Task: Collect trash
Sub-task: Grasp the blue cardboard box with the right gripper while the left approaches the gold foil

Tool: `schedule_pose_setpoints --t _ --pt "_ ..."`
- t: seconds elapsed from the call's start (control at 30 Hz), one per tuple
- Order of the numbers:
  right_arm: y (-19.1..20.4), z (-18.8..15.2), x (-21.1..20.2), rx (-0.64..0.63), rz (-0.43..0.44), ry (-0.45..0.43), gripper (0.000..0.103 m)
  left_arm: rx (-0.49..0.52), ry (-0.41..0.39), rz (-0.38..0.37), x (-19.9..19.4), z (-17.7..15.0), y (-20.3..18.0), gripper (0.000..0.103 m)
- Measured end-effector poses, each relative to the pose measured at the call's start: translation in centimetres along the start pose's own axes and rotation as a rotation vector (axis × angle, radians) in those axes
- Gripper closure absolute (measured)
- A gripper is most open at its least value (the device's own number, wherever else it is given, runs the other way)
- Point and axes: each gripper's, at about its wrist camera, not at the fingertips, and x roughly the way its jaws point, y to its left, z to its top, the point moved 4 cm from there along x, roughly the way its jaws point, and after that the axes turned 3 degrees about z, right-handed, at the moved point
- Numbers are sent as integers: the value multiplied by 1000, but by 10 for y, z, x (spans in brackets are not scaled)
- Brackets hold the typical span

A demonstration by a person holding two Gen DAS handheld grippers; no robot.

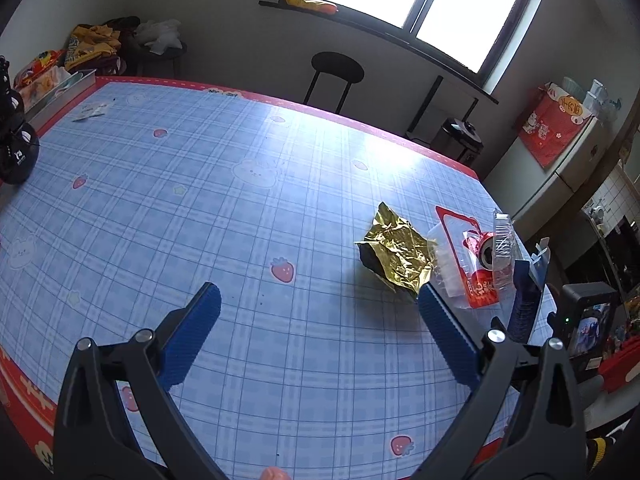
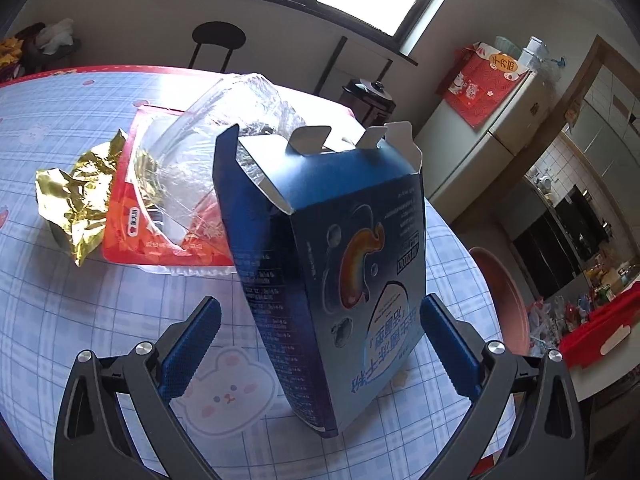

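A crumpled gold foil wrapper (image 1: 396,258) lies on the blue checked tablecloth (image 1: 224,200), with a red-and-clear plastic package (image 1: 464,256) and a clear plastic container (image 1: 502,248) beside it to the right. My left gripper (image 1: 320,312) is open and empty, above the cloth short of the wrapper. In the right wrist view an open dark blue carton (image 2: 332,264) stands upright between the fingers of my open right gripper (image 2: 320,320), its right face close to the right finger; I cannot tell if they touch. The gold wrapper (image 2: 80,196), red package (image 2: 160,236) and clear container (image 2: 224,136) lie behind it.
A pink bin (image 2: 504,300) sits beyond the table's right edge. A black stool (image 1: 336,76) and a dark pot (image 1: 460,140) stand beyond the far edge. A metal tray (image 1: 60,92), a small paper scrap (image 1: 92,110) and a black object (image 1: 16,148) are at the far left.
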Motion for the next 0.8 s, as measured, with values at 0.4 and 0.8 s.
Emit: schedule_pose_setpoints --t 0.4,0.8 --pt "-21 -8 7 35 78 40 41 55 127 -90 53 -6 -42 6" --pt "-34 -5 3 80 144 46 43 -294 265 -220 127 -2 -41 35"
